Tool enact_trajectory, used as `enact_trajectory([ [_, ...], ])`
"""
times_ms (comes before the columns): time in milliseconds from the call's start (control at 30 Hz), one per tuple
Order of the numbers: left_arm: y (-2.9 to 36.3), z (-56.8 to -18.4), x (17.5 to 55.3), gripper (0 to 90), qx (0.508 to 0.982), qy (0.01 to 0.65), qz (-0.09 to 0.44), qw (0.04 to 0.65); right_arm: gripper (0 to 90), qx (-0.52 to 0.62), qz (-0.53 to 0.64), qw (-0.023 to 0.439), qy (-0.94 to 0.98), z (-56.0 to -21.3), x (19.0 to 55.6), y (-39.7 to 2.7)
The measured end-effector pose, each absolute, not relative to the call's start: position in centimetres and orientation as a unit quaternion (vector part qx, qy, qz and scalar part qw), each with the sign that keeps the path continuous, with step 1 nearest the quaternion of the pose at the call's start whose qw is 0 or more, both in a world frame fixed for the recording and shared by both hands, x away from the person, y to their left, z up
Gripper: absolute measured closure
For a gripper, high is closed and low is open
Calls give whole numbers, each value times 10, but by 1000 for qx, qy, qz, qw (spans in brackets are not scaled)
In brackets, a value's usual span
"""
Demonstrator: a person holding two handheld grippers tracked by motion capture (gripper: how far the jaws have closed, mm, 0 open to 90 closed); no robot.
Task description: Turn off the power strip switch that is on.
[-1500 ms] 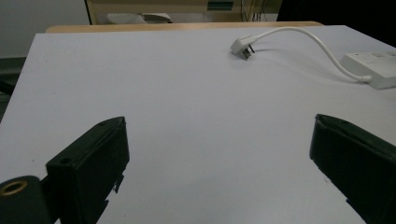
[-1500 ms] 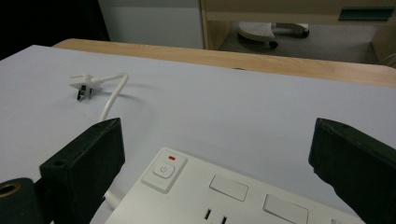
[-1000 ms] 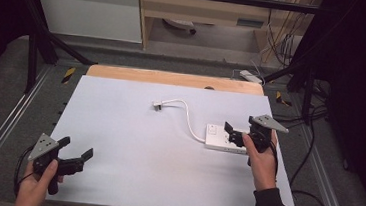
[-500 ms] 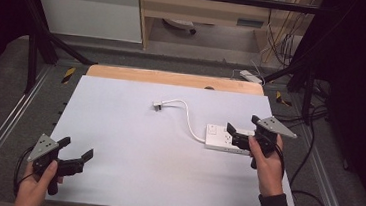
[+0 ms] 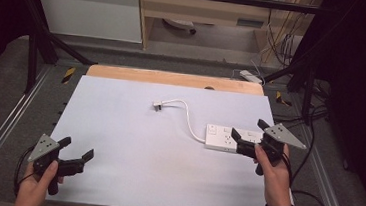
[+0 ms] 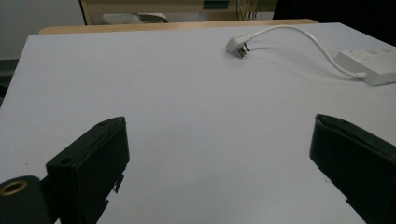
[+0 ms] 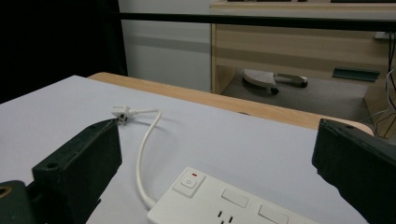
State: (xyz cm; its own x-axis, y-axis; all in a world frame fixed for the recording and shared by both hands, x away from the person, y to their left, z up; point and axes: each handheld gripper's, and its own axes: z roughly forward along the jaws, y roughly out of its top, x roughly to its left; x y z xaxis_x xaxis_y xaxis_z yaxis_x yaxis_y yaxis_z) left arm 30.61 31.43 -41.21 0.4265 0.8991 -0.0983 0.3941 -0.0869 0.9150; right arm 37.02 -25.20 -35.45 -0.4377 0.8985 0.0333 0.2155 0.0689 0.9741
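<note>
Power strip (image 5: 228, 137), white, lies flat on the grey-white surface (image 5: 133, 129), near its right edge. Its white cable (image 5: 190, 116) curves away from the strip's left end to the plug (image 5: 157, 105), which rests well apart from the strip toward the far side. The right tongs (image 5: 249, 138) hover at the strip's right end with jaws wide apart, one on each side of it, holding nothing. The left tongs (image 5: 77, 149) are far from the strip, at the near left corner, jaws also apart and empty.
</note>
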Motion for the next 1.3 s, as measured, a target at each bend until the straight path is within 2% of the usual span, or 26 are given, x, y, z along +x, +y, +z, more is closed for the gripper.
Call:
enact_trajectory([
  [333,315,-412,306,47,691,469,259,485,17,423,536,326,654,-362,362,-260],
  [900,315,-412,305,46,692,467,260,485,18,429,523,330,658,-395,348,-271],
  [1300,313,-412,304,46,695,463,259,486,20,431,500,307,685,-424,349,-268],
])
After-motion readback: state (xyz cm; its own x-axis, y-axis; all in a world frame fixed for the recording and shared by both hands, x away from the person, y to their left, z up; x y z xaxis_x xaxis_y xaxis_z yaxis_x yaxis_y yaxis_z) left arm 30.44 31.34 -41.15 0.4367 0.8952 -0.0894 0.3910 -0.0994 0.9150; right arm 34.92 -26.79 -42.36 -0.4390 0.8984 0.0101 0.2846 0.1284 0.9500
